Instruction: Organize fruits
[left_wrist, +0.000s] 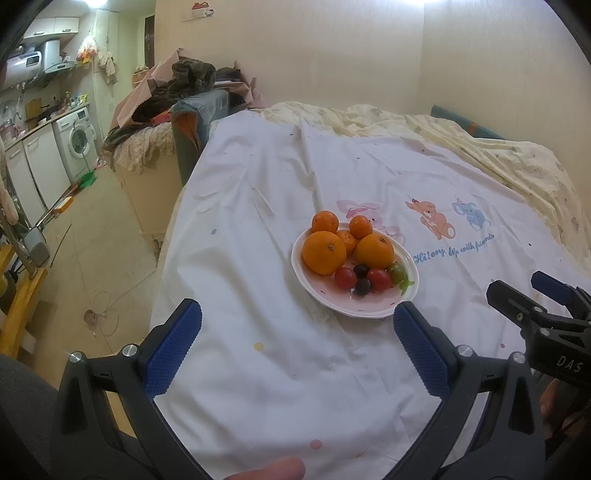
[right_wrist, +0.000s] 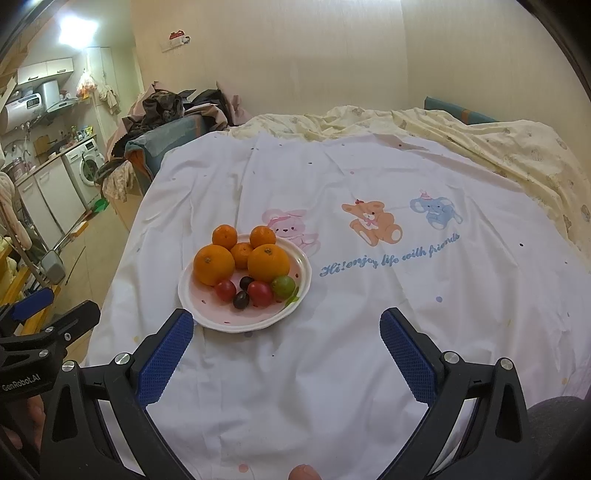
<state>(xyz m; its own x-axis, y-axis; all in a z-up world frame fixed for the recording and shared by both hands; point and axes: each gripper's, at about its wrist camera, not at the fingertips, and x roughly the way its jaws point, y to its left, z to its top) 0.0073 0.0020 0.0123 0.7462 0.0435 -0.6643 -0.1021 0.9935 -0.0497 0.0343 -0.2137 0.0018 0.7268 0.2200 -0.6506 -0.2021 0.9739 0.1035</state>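
While both jaws stand wide and empty, the left hand-held gripper hovers closest to the plate on the bed. The right hand-held gripper sees it ahead-left, the fruits heaped upon it.

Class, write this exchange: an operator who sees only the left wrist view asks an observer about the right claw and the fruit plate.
Operator: Is the right claw open? I only see it side-on.
Observer: Yes. In the right wrist view it is spread wide, with nothing between its pads.
Operator: Where is the plate relative to it?
Observer: Ahead and to the left, its near rim just beyond the claw's left finger, resting on the white sheet.
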